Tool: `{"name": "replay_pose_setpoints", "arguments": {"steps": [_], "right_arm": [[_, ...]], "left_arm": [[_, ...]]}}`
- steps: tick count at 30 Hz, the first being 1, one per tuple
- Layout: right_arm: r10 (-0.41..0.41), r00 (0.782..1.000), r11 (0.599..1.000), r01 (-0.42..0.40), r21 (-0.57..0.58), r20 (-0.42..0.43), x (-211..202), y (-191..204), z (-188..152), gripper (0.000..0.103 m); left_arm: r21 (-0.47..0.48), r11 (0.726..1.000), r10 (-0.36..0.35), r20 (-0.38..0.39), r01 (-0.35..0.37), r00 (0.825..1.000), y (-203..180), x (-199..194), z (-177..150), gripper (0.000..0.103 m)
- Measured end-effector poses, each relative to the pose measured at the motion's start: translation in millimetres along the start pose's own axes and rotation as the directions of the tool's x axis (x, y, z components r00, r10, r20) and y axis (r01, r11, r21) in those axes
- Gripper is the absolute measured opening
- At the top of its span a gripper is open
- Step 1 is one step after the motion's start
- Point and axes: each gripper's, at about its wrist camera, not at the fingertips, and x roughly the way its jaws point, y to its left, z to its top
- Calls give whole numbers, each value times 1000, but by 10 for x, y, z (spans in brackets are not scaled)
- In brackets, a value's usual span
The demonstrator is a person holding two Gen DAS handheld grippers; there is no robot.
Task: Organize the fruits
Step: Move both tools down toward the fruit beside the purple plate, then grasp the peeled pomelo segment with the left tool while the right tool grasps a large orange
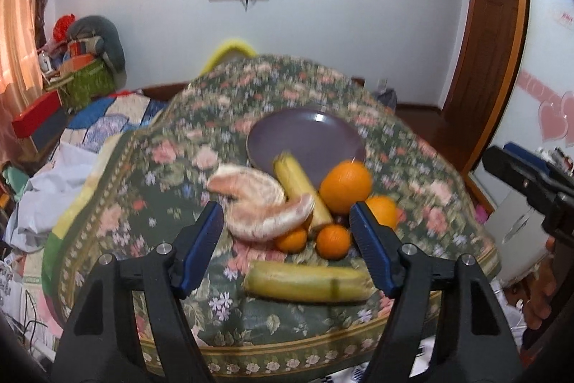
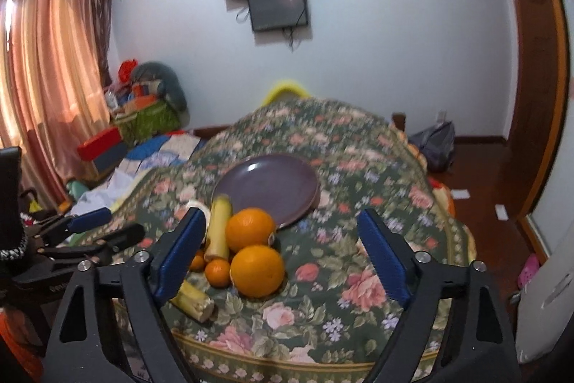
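A: As far as both wrist views went, nothing was on the plate [image 1: 305, 135] yet. Left gripper [image 1: 287, 221] hung w/ jaws apart, nothing btwn the pads. Right gripper [image 2: 278, 248] also spread wide, empty, over the cloth.

B: Where was the fruit, nearest first?

A: Near banana [image 1: 308, 282] lay crosswise on the floral cloth [image 1: 143, 189] by the table edge. Behind it, two small oranges [image 1: 333, 241], then the pale pink curved fruit [image 1: 258, 207], maybe pomelo pieces, can't be sure. A second banana [image 1: 297, 189] leaned back w/ its tip touching the plate rim. Two big oranges [image 2: 256, 270] sat just beside, one behind the other. Purple plate was farthest, bare.

B: So progress?

A: I'd judge barely begun: whole pile still clustered in front of the plate, every piece left to move.

B: Anything unclear?

A: Left view was blurred, so the pink fruit's surface was hard to read. In the right view its own finger [image 2: 179, 250] hid that fruit and most of the small oranges. Something dark btwn the oranges, couldn't tell what.
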Motion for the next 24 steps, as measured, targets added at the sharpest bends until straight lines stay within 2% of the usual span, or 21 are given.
{"name": "replay_pose_setpoints", "arguments": {"steps": [7,12,20,24], "right_arm": [[36,993,998,-41,-41,-113,331,72,-158,84],[60,978,997,-68,-30,-202,606,65,-256,84],[95,956,995,-99,0,-276,876,52,-335,83],[108,946,994,-112,6,-304,983,53,-380,80]], "left_arm": [[-16,1000,1,-92,-2,996,99,385,-57,73],[-16,1000,1,-139,-3,990,145,631,-51,73],[16,1000,15,-171,-13,985,146,901,-55,73],[-16,1000,-10,-196,7,980,177,1012,-67,73]]}}
